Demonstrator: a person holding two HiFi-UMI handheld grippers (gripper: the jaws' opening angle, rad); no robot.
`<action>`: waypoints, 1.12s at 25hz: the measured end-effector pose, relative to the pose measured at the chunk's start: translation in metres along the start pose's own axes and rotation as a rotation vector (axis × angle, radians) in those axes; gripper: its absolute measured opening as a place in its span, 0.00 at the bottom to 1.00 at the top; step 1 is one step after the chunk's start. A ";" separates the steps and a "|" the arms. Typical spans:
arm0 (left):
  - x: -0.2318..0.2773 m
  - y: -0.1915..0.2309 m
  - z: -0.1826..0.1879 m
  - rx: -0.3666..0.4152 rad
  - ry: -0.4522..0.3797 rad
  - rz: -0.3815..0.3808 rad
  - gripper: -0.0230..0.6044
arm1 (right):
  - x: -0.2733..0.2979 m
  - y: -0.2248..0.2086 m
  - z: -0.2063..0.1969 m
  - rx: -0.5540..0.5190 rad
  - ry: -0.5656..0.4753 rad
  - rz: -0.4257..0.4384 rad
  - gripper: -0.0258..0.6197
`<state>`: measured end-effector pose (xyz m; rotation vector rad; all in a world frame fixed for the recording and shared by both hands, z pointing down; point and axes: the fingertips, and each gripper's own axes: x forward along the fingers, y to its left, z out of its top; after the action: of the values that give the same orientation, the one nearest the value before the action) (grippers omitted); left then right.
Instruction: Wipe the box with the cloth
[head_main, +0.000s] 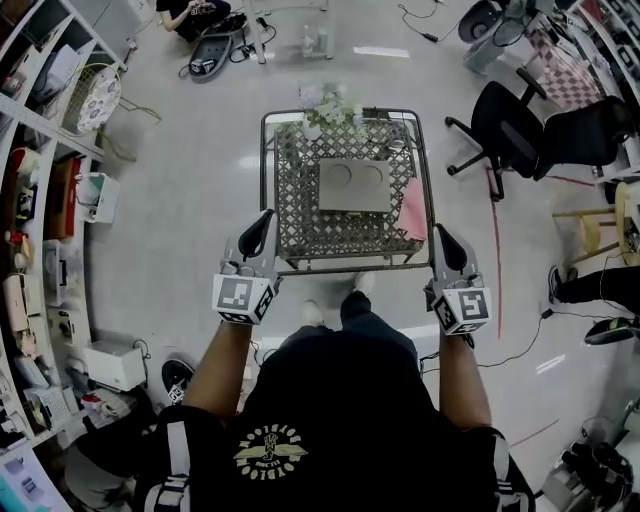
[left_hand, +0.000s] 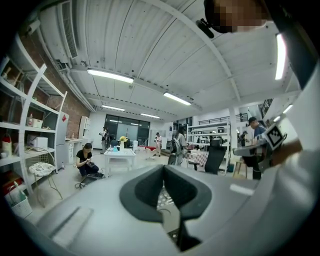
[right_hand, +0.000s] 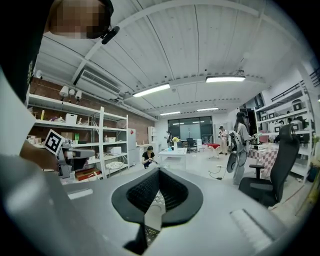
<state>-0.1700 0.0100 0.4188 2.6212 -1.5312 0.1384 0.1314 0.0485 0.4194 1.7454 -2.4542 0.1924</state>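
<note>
The square, lattice-patterned tabletop (head_main: 300, 225) carries a flat grey rectangular box (head_main: 354, 185) at its middle, probably stiff and light. Just right of it lies a soft pink cloth (head_main: 413, 208), best pinched at a raised fold. The left hand-held gripper (head_main: 266, 216) and right hand-held gripper (head_main: 437, 230) are closed and empty.

I see a grey box (head_main: 354, 185) with two paler rings on the table (head_main: 300, 225), whose top is a grey-and-white lattice. At the box's 3 o'clock is a pink cloth (head_main: 412, 208); at 12, white flowers (head_main: 330, 108) with green leaves. My left gripper (head_main: 266, 216) and right gripper (head_main: 438, 231) are grey with black jaws and black-and-white square markers
</note>
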 end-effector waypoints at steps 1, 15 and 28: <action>0.006 -0.002 0.002 0.002 0.000 0.000 0.04 | 0.003 -0.006 0.000 0.002 0.002 0.001 0.05; 0.097 -0.024 -0.003 0.004 0.039 -0.025 0.04 | 0.052 -0.084 -0.007 -0.015 0.026 0.011 0.05; 0.174 -0.042 -0.038 0.018 0.131 0.018 0.04 | 0.096 -0.168 -0.085 0.013 0.175 0.021 0.05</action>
<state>-0.0494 -0.1141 0.4772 2.5554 -1.5175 0.3198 0.2614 -0.0804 0.5252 1.6325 -2.3527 0.3478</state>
